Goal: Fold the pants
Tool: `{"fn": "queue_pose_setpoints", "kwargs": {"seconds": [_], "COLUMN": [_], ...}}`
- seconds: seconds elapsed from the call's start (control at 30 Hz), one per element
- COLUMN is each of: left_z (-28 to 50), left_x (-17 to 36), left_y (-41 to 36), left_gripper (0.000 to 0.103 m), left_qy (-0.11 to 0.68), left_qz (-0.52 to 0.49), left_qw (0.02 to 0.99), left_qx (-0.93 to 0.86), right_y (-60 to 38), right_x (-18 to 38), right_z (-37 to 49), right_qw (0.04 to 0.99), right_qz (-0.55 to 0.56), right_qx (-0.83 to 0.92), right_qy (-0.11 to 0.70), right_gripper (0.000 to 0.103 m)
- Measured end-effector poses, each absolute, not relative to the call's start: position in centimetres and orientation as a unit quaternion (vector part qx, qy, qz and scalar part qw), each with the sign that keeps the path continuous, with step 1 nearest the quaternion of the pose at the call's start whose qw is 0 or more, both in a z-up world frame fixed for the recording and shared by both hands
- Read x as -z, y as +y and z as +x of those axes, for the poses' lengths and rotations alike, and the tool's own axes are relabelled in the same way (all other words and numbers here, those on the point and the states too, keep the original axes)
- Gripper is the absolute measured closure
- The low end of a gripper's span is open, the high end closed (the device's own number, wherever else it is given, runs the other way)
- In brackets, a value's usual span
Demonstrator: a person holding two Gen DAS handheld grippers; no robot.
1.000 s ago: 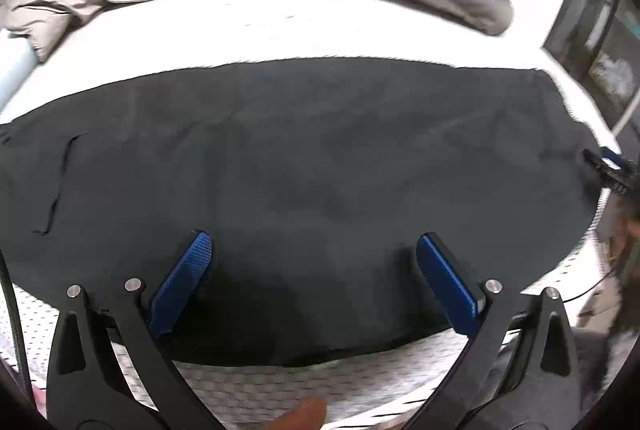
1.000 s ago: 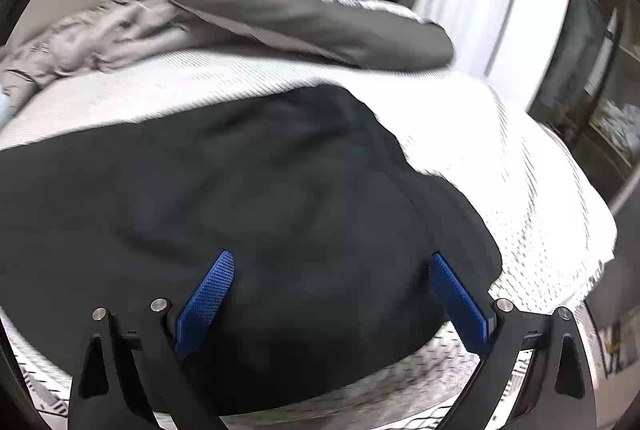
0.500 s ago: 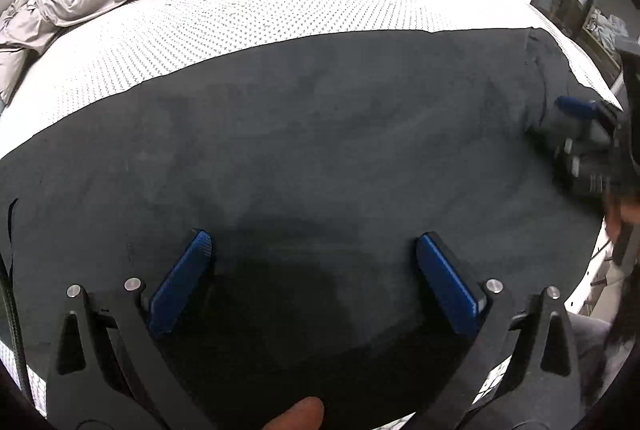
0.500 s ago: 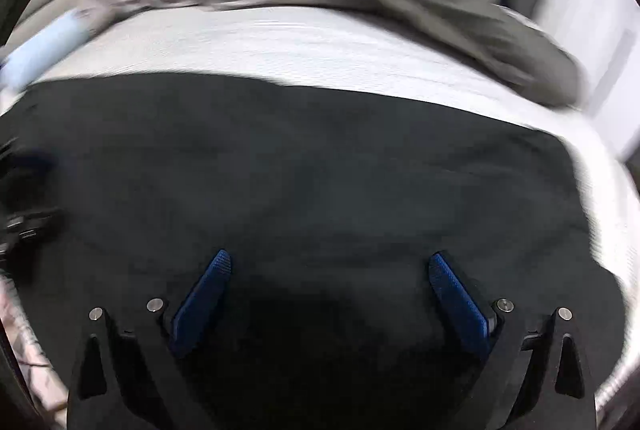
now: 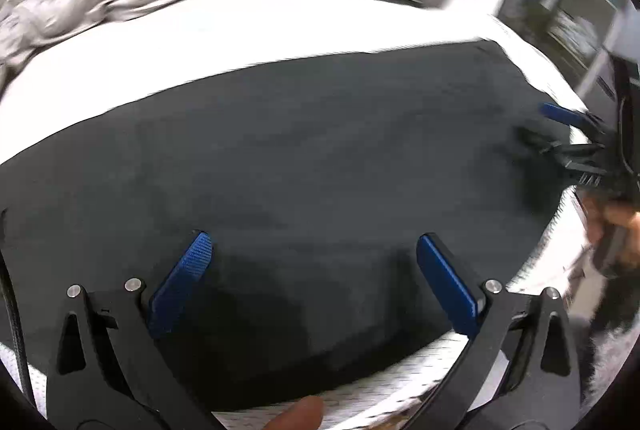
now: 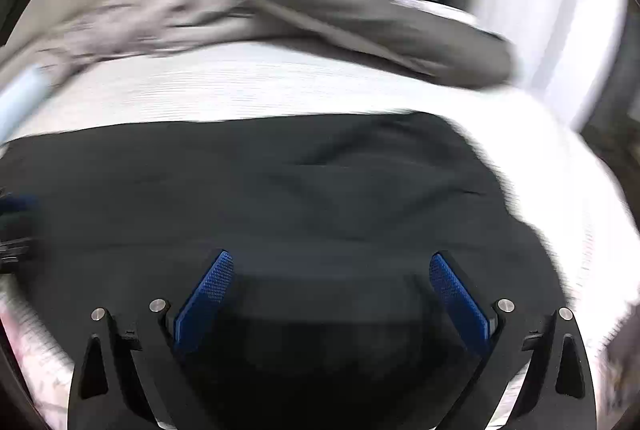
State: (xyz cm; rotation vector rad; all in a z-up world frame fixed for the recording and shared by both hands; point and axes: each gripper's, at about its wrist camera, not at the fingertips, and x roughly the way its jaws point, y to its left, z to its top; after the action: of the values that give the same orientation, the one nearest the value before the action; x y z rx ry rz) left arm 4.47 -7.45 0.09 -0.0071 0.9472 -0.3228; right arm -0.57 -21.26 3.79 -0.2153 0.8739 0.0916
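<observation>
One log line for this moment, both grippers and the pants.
left gripper: open, empty | right gripper: open, empty | black pants: flat on white bed

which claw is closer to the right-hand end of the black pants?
Right. The right claw sits at that end of the black pants; the left claw hovers open over the near edge around the middle.

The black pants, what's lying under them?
The pants lie on a white bed, which shows around their edges. Whatever sits directly beneath the cloth is covered.
</observation>
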Motion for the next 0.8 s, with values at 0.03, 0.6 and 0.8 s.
{"fn": "queue_pose_setpoints", "kwargs": {"seconds": [0.03,0.6,0.8], "left_z": [4.3,3.5,5.5], "left_x": [0.5,1.9,-0.9], "left_y": [-8.8,-4.2,-3.5], "left_gripper": [0.001,0.0,0.001], "left_qy": [0.454,0.47,0.459], "left_qz": [0.012,0.016,0.027], "left_qw": [0.874,0.871,0.881], "left_qx": [0.171,0.144,0.113], "right_y": [-19.8,-31.4,-25.6], "right_x": [-3.5,-2.0,-6.2], "right_z": [-1.1,-4.1,-6.5], "right_qw": [0.897,0.891,0.917], "right_qz": [-0.103,-0.089,-0.088], "right_qx": [-0.072,0.129,0.037], "right_qy": [0.424,0.426,0.388], "right_gripper": [0.003,0.001,0.001]}}
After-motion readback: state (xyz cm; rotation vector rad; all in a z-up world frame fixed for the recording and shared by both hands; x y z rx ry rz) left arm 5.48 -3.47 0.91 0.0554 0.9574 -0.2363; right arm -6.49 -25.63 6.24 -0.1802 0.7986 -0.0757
